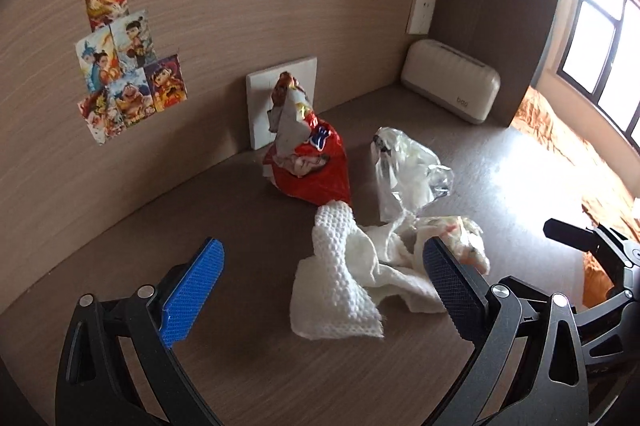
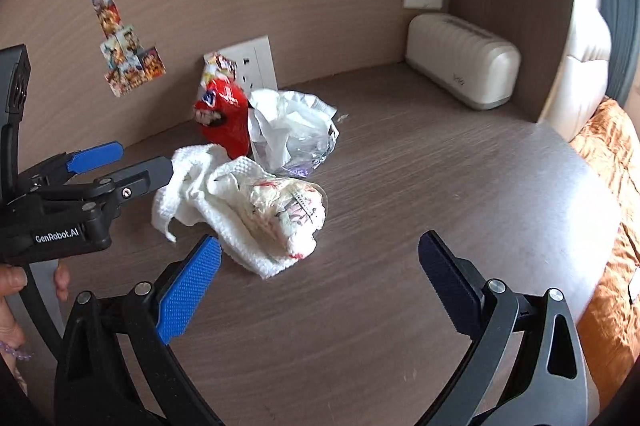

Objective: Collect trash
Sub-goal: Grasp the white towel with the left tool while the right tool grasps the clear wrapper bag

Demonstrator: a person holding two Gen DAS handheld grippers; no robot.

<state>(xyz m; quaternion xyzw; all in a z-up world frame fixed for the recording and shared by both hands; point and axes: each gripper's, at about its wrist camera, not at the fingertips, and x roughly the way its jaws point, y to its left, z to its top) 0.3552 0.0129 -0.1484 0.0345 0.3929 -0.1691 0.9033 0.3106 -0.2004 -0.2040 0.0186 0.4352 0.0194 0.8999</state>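
A pile of trash lies on the dark wooden desk (image 1: 248, 366). A white paper towel (image 1: 340, 290) lies nearest, with a crumpled printed wrapper (image 1: 464, 238) on its right. Behind stand a red snack bag (image 1: 312, 162) and a clear plastic bag (image 1: 408, 174). My left gripper (image 1: 320, 290) is open, its fingers on either side of the paper towel, a little above it. My right gripper (image 2: 320, 290) is open and empty, just in front of the printed wrapper (image 2: 288, 214) and towel (image 2: 208, 194). The left gripper (image 2: 120, 162) also shows in the right wrist view.
A cream ribbed box (image 1: 452, 86) stands at the desk's back right corner. Wall sockets (image 1: 280, 106) and picture stickers (image 1: 120, 66) are on the wooden back wall. An orange bedspread (image 2: 608, 226) lies past the desk's right edge.
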